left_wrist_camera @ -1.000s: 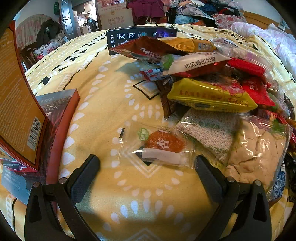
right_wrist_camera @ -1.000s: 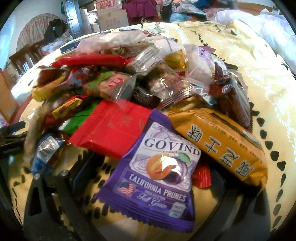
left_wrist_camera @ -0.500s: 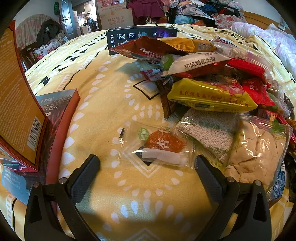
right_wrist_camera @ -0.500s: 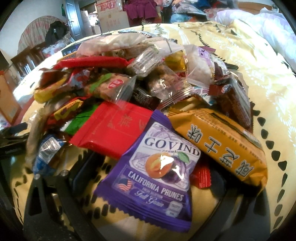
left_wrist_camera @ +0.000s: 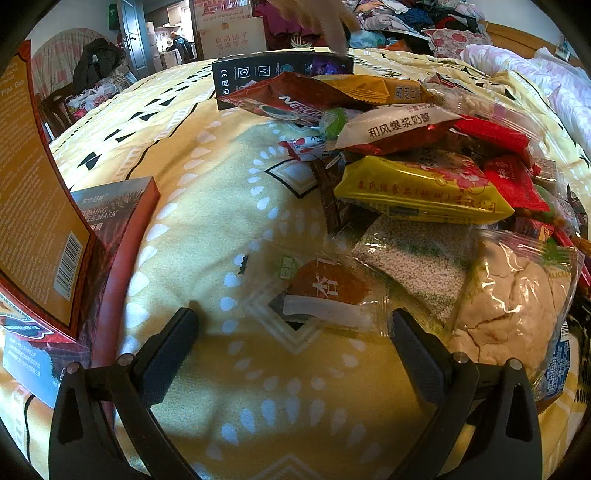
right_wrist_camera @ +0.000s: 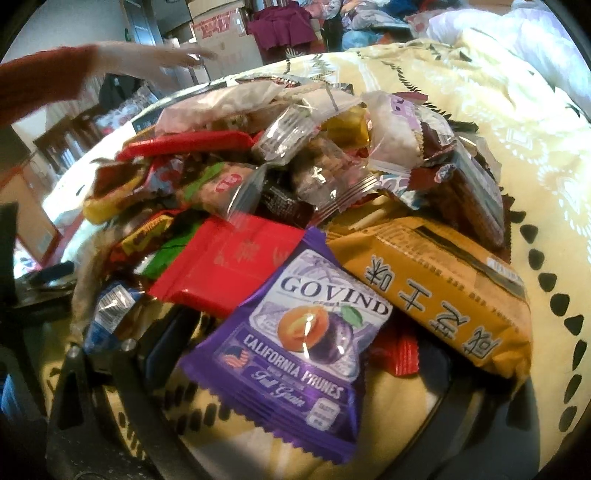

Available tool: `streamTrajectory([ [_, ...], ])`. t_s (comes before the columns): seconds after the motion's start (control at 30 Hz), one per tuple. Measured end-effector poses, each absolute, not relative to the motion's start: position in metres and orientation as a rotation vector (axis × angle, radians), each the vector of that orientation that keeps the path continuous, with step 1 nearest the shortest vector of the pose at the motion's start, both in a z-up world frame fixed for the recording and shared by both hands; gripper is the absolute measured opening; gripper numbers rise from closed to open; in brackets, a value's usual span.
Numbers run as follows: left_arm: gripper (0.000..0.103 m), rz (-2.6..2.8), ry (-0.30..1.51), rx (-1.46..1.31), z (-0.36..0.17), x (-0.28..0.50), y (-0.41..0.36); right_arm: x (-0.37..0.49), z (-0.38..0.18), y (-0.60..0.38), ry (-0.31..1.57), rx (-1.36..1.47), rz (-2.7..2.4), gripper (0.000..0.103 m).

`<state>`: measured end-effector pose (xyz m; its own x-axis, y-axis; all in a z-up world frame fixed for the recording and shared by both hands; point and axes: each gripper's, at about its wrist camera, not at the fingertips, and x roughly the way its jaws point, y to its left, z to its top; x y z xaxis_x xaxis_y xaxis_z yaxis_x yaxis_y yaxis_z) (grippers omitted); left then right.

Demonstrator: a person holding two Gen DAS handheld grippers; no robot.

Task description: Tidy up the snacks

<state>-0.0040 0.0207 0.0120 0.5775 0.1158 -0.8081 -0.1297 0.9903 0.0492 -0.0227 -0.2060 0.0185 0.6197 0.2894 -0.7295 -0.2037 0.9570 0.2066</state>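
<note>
Cluttered bedroom: bed was covered by a yellow blanket with white teardrop and black triangle pattern, pale bedding bunched at the far right against a wooden headboard. Far end had stacked cardboard boxes, a heap of clothes and a grey door open to a lit room beyond. Left side: dark wooden chair with a black jacket behind it, white wall, daylight patches on the blanket.
</note>
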Motion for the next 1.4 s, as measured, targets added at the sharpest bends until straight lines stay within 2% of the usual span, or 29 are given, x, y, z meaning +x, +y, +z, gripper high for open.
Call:
streamTrajectory([
  [1.4,0.103,0.144,0.944,-0.015,0.014,-0.005,0.02,-0.025,0.017,-0.193,0.881,0.035,0.227,0.103],
])
